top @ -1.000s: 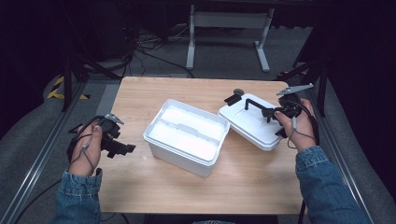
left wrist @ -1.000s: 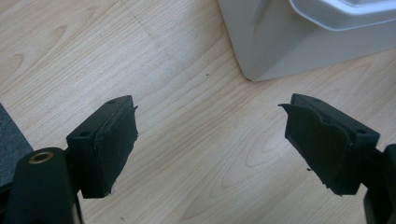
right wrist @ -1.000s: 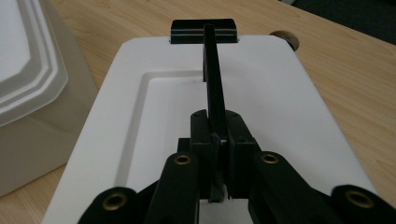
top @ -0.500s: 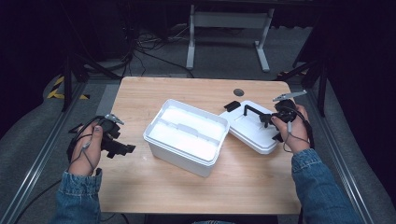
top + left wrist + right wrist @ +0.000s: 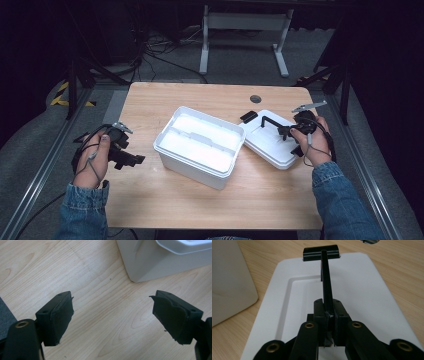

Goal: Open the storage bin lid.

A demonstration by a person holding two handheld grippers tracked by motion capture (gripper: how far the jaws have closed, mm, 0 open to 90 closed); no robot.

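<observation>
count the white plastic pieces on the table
2: an open white box at the table's middle, and its flat white lid just right of it, whose black handle the right gripper clamps.

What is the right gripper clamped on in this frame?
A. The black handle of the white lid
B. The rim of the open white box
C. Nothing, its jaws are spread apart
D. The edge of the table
A: in the right gripper view, the right gripper is shut on the thin black handle of the white lid.
</observation>
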